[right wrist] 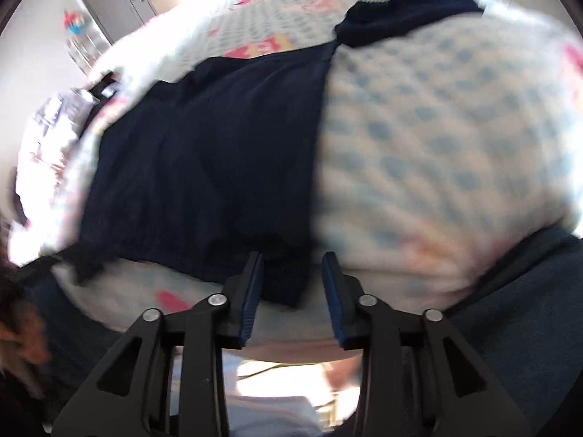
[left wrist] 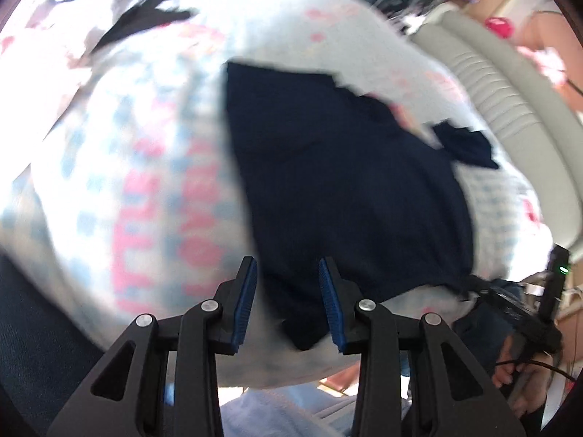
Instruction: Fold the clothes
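Both my left claw (left wrist: 288,302) and right claw (right wrist: 293,296) stand apart, empty, at the near hem of the navy garment (left wrist: 346,189) spread on the patterned bedspread (left wrist: 145,167); it looks soft, light and limp, so I'd pinch its hem corners.

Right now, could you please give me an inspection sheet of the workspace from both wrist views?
Surface: patterned bedspread, white with blue and pink print.
Job's things: navy garment spread flat on it.
Clutter: dark item at the bed's far side, blurred.
Grippers: left gripper and right gripper both open over the garment's near edge.
Cables: thin black cable near the hand.
Surroundings: grey ribbed headboard; grey door.
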A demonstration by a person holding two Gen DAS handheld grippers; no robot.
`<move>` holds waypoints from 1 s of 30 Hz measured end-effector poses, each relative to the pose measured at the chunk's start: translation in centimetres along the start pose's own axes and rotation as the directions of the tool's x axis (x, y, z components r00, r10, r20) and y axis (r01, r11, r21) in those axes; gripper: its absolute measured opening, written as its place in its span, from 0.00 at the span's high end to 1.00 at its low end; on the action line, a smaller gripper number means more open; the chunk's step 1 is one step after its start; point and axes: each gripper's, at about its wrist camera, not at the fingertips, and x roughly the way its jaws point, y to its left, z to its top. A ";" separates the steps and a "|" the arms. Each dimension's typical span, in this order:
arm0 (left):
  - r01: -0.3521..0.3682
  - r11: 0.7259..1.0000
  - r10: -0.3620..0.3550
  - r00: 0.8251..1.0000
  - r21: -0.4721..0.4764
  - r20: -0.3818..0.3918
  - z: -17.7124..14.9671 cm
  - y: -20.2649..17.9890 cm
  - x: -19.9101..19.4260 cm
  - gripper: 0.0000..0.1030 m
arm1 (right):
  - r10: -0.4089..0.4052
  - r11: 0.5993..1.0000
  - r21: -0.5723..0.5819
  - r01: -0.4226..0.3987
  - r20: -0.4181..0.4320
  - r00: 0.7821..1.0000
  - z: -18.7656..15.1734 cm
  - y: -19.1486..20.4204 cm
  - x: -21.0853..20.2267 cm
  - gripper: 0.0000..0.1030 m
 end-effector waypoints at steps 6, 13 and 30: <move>-0.089 0.995 0.095 0.989 0.050 -0.117 -0.2 -0.8 4.0 0.64 | 0.113 0.990 0.092 -0.110 -0.020 0.993 0.1 -1.2 0.8 0.66; 0.050 0.998 -0.050 0.999 0.035 0.005 0.7 -1.3 1.6 0.64 | 0.153 0.987 0.045 -0.154 0.019 0.988 0.8 -1.1 -0.6 0.53; 0.065 0.998 -0.065 0.998 0.016 0.002 -0.3 -0.7 4.1 0.63 | 0.228 0.970 0.084 -0.226 -0.013 0.974 1.1 -1.1 1.4 0.88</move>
